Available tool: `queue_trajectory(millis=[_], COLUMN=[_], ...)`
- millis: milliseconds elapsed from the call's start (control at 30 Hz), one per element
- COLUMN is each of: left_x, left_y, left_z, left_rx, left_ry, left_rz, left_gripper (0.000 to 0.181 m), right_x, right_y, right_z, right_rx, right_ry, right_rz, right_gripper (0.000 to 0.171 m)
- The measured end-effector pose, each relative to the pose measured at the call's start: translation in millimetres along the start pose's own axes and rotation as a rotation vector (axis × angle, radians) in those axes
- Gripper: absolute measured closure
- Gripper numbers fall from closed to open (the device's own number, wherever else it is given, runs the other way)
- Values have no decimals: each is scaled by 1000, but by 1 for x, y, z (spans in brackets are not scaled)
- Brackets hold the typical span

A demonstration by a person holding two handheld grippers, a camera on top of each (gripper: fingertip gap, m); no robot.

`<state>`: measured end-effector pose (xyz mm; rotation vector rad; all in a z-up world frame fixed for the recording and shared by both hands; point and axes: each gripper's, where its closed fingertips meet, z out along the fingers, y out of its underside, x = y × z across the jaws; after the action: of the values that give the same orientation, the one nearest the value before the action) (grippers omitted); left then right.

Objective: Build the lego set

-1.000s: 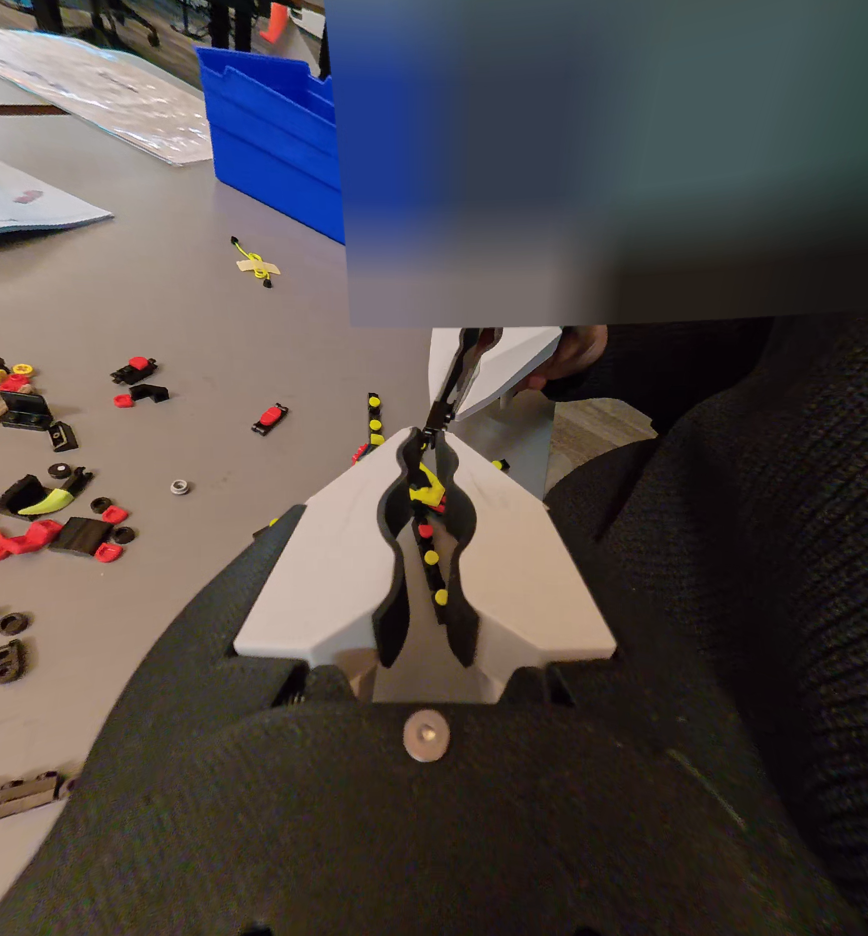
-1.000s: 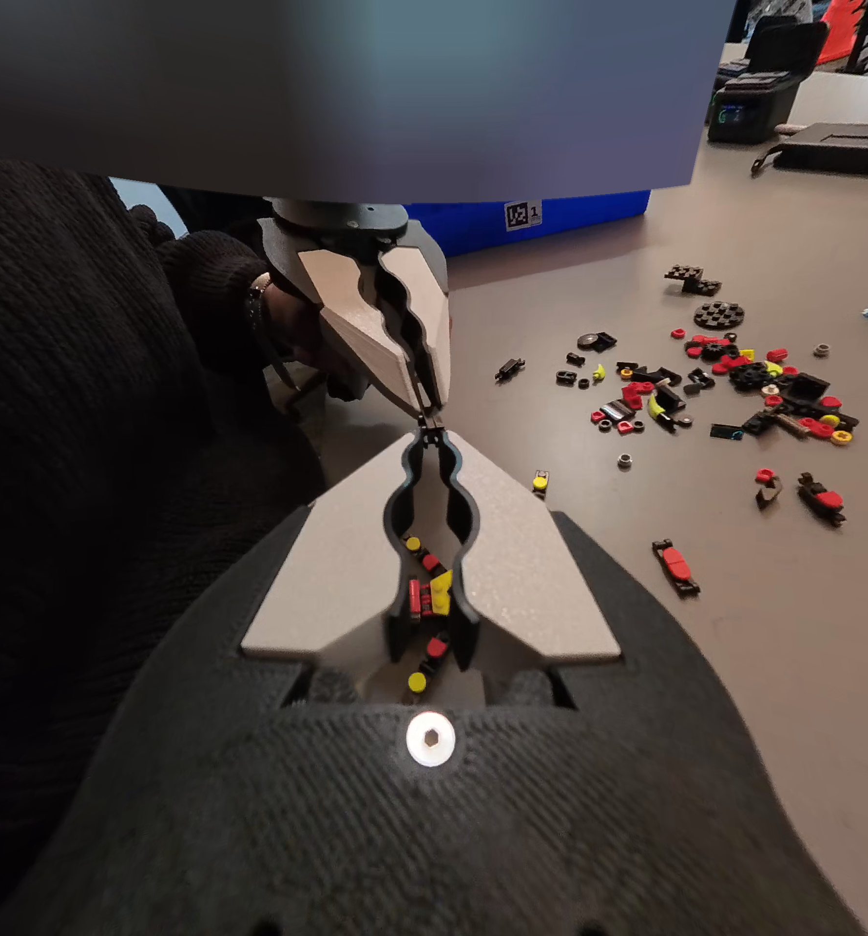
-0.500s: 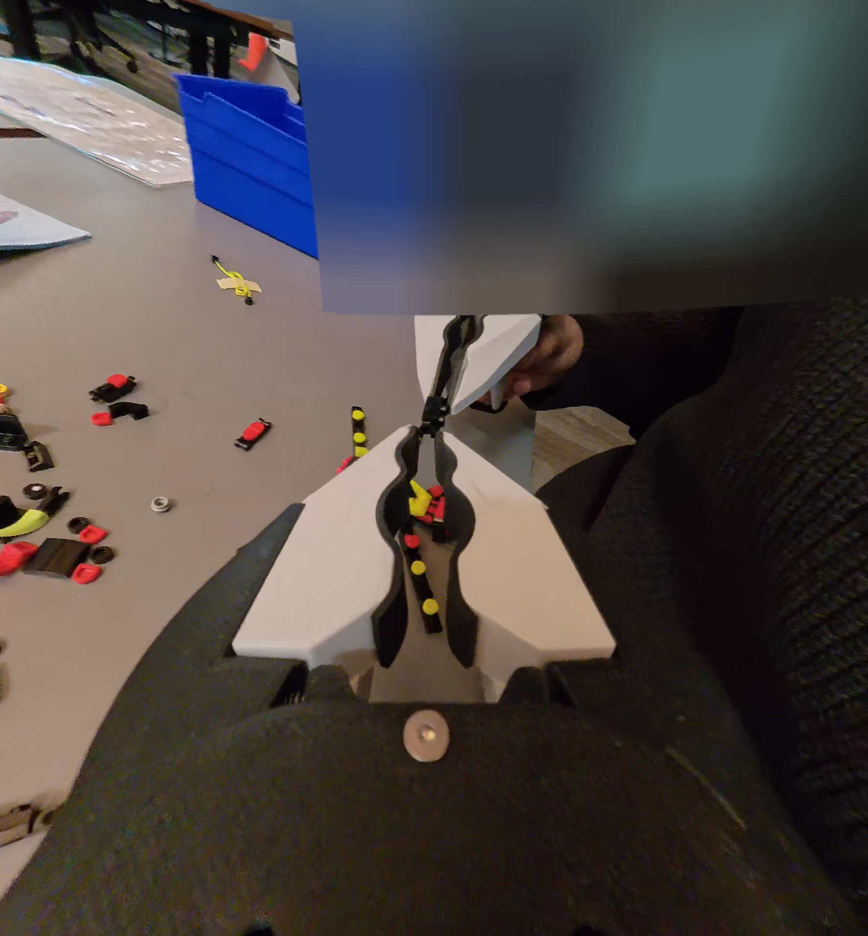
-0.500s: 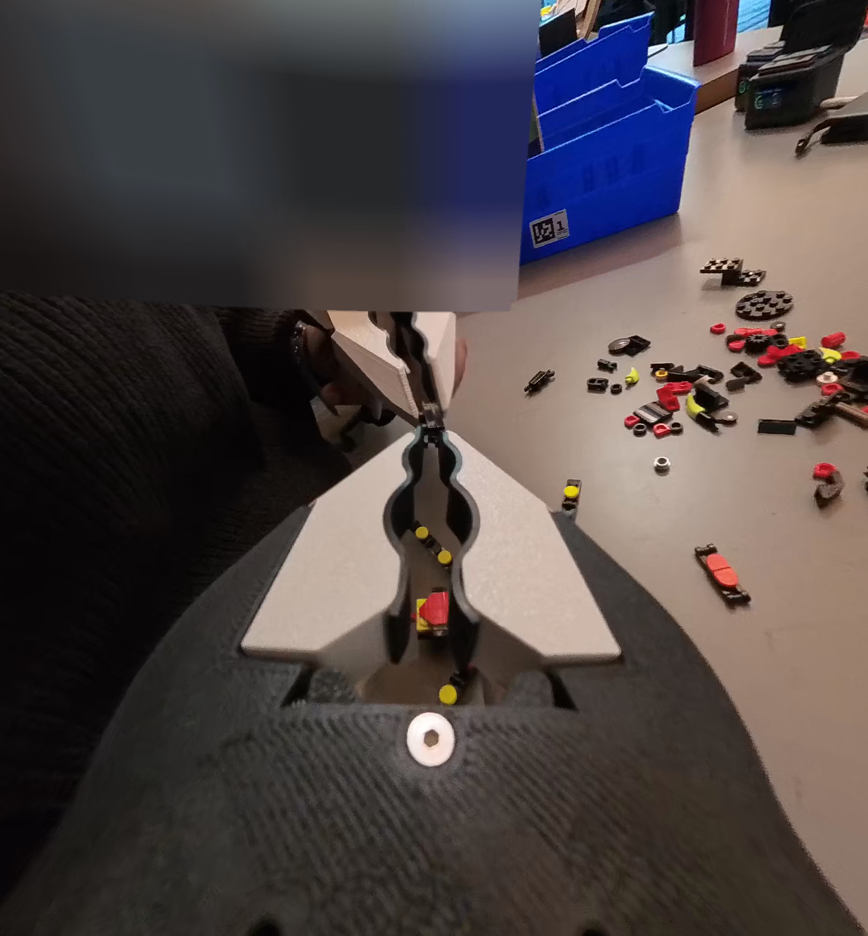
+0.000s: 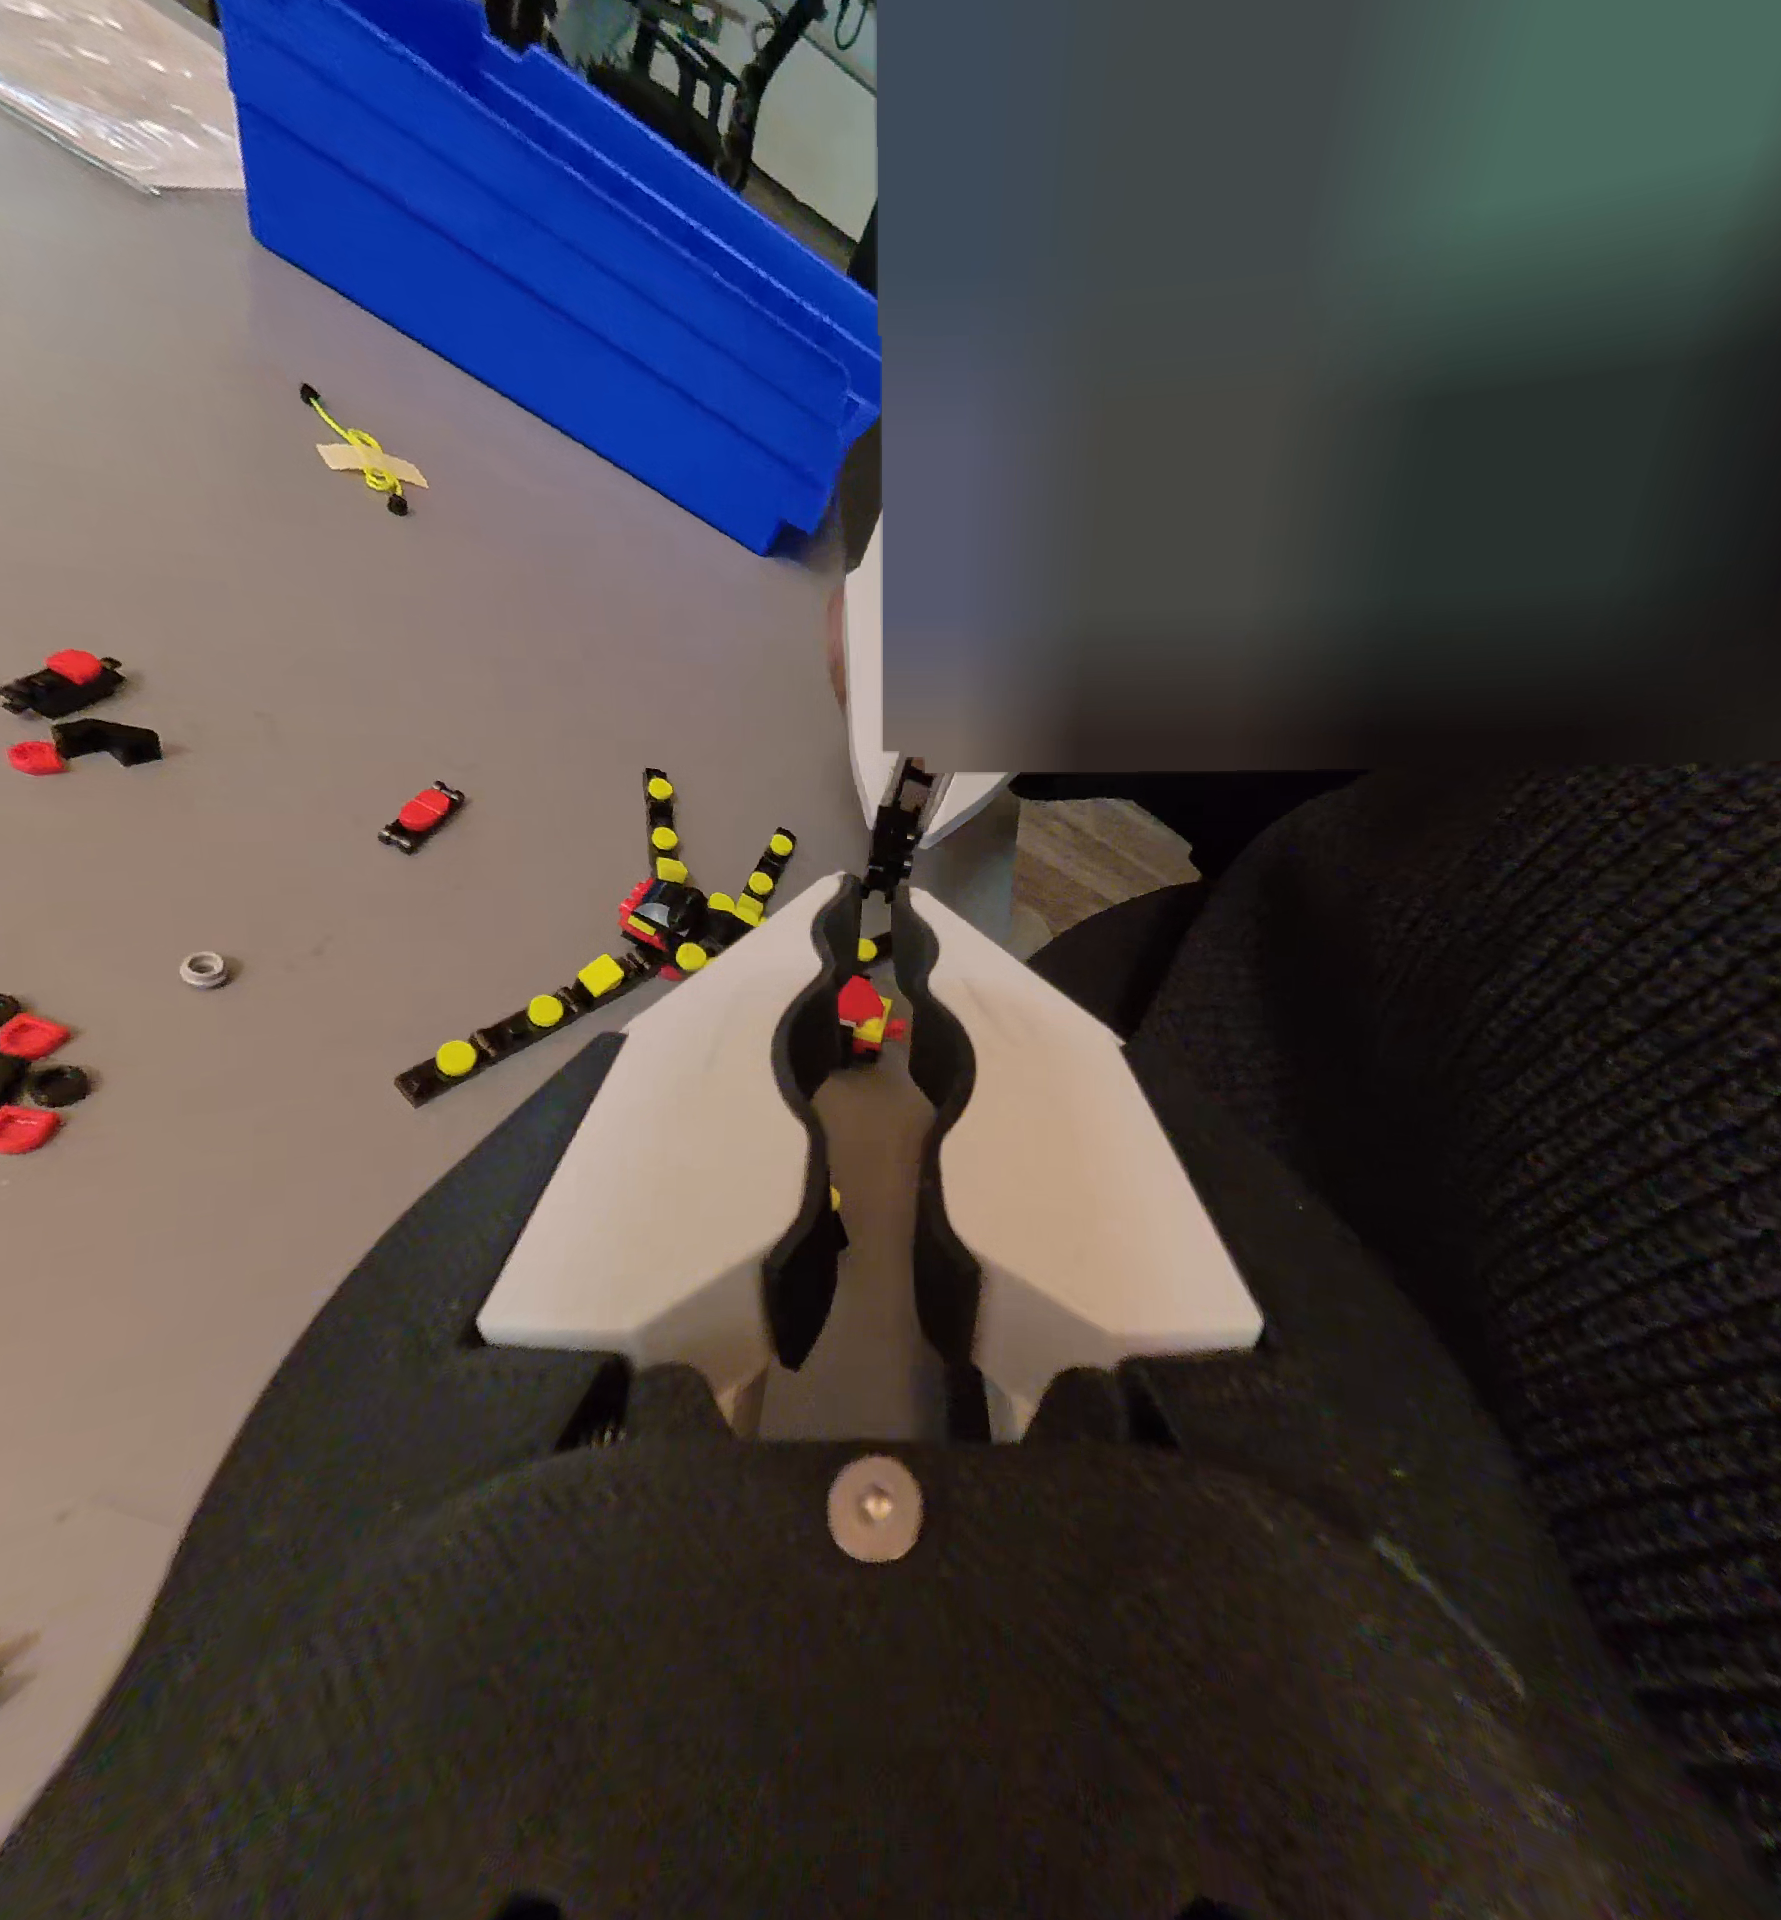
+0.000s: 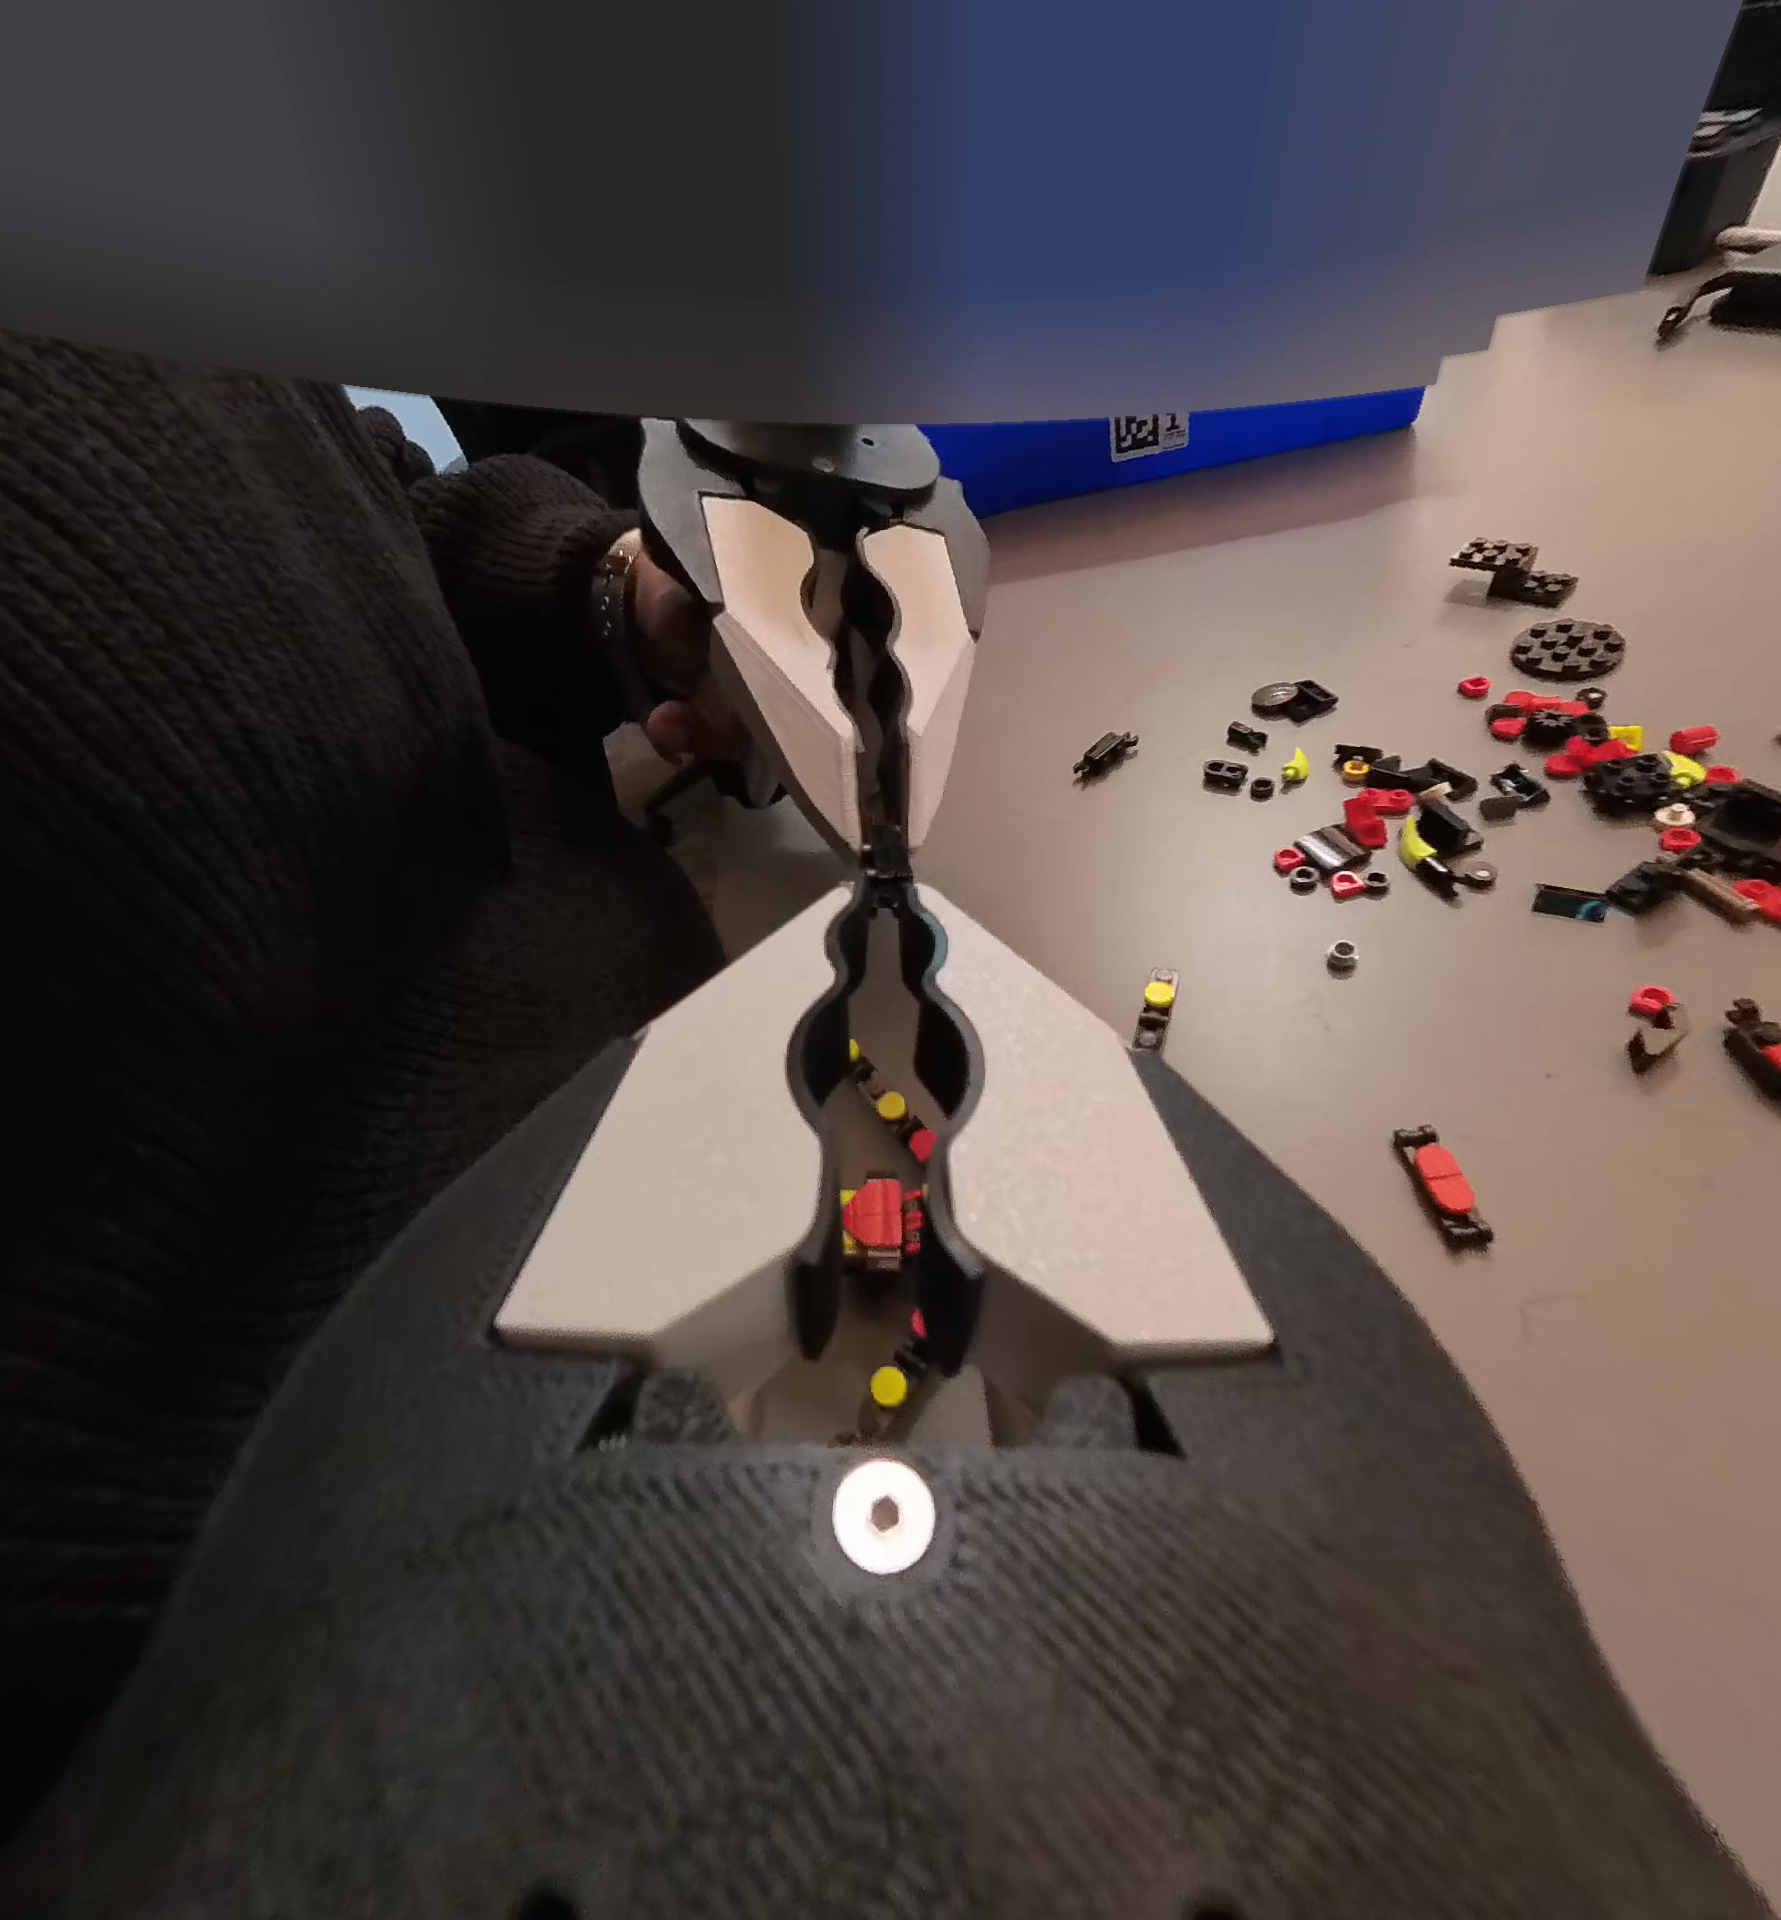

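Where the two grippers meet tip to tip above the near edge of the bench (image 5: 512, 644), a small black lego piece (image 5: 891, 844) is pinched between them. Left gripper (image 5: 870, 891): tongs clenched on the lower end of that piece, fingers nearly touching at the tips. Right gripper (image 6: 884, 883): tongs likewise clenched on the same black piece (image 6: 884, 860) from the opposite side. In the right wrist view the left gripper (image 6: 878, 831) points down at the camera, a hand (image 6: 673, 665) behind it with a dark knit sleeve (image 6: 242, 779).

Directly below the tips, on the bench near its edge, lies the part-built lego model (image 5: 673, 914): red and black core with black arms carrying yellow round studs, one long arm (image 5: 522, 1023) running out to the left. Part of it shows through the gap of the right gripper as a red block (image 6: 878, 1210).

Loose pieces spread farther along the bench: a red-topped black piece (image 5: 421, 816), a small grey ring (image 5: 205, 968), a yellow cord with tape (image 5: 366, 457). In the right wrist view, the main pile of red, black and yellow pieces (image 6: 1634, 800) sits towards the far right, with a round black plate (image 6: 1570, 649) beyond it.

Blue bin (image 5: 553, 249) stands at the far side of the bench.
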<state>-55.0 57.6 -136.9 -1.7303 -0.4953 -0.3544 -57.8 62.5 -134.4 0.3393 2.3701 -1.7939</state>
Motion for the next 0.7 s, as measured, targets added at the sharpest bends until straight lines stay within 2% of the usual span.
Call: queue_trajectory(millis=[167, 400, 700], left_x=[2, -2, -4], left_y=[11, 27, 27], left_z=[2, 6, 8], left_rx=[-62, -161, -161], left_ry=[19, -42, -67], left_rz=[-3, 91, 89], left_gripper=[180, 180, 180], right_x=[-7, -12, -12], right_y=[8, 20, 20], right_z=[2, 6, 4], right_rx=[-53, -126, -128], right_ry=[-21, -29, -43], right_rz=[-56, -98, -75], right_gripper=[168, 168, 168])
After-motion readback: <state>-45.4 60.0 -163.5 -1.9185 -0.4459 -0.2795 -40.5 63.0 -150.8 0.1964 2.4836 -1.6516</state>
